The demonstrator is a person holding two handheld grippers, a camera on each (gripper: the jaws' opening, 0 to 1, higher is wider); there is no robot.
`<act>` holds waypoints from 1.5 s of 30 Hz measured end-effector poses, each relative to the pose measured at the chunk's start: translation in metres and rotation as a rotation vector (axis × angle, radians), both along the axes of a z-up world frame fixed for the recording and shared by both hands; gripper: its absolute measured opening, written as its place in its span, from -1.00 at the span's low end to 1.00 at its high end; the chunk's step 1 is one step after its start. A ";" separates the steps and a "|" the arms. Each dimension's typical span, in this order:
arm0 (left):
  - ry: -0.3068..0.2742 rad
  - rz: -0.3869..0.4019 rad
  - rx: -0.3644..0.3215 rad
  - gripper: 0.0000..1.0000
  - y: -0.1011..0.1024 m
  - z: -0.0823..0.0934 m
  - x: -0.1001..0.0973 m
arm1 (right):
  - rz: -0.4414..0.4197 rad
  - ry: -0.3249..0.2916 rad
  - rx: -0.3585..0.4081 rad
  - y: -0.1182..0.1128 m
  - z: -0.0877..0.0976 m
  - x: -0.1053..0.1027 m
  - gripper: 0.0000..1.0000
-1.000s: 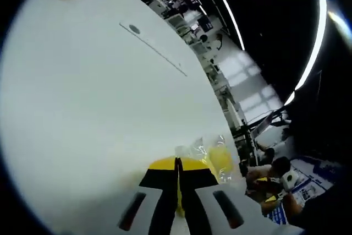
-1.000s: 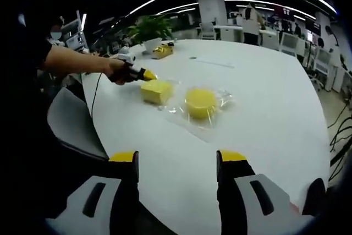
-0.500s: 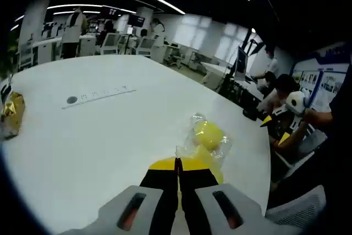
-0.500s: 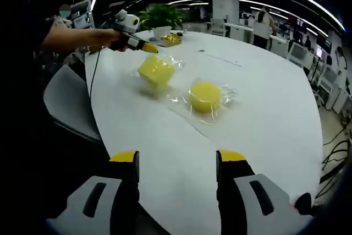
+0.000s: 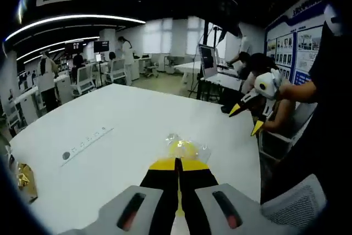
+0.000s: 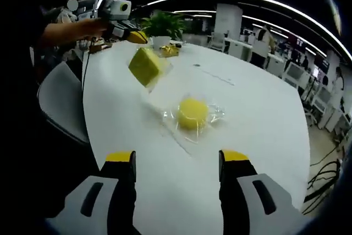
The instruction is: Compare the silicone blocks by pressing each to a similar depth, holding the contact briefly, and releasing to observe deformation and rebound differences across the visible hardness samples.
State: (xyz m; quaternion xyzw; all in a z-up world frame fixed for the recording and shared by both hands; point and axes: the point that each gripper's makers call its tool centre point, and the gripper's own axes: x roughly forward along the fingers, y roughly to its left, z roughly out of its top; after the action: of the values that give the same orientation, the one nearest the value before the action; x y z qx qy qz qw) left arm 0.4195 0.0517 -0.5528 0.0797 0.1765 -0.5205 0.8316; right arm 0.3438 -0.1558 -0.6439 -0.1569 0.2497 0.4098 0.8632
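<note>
Left gripper [image 6: 133, 36] fingers clamped on bag of square yellow silicone block [image 6: 146, 65], block hanging clear above white counter [image 6: 258, 114]. Round yellow silicone block [image 6: 192, 113] lies bagged on counter, mid-view. Right gripper [image 6: 176, 163] fingers wide apart, holding nothing, hovering near counter edge. Judged step: repositioning square sample, no pressing yet. Next: set block down, press. No readable writing; wall posters too blurred.
</note>
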 end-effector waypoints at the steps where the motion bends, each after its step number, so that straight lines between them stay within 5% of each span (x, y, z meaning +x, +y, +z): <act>1: -0.003 -0.022 -0.008 -1.00 -0.005 0.007 -0.004 | -0.002 -0.018 0.018 0.003 0.003 0.003 0.22; 9: -0.123 -0.139 -0.001 -1.00 -0.035 0.046 -0.017 | 0.084 -0.056 0.088 0.031 0.025 0.003 0.28; 13: -0.138 -0.170 0.001 -1.00 -0.045 0.056 -0.018 | 0.105 -0.091 0.108 0.040 0.037 0.008 0.28; 17: -0.152 -0.215 0.001 -1.00 -0.055 0.066 -0.024 | 0.037 -0.081 0.207 0.045 0.057 0.016 0.93; 32: -0.181 -0.422 -0.023 -1.00 -0.091 0.092 -0.059 | 0.134 -0.136 0.425 0.072 0.110 0.016 0.90; 45: -0.210 -0.438 -0.030 -1.00 -0.092 0.099 -0.065 | 0.333 -0.076 0.497 0.128 0.113 0.015 0.38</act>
State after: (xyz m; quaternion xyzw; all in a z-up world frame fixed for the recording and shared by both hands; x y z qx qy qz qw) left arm 0.3541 -0.0405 -0.4539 0.1573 0.0600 -0.6799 0.7137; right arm 0.3592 -0.0282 -0.5309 0.0053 0.0800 0.5882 0.8048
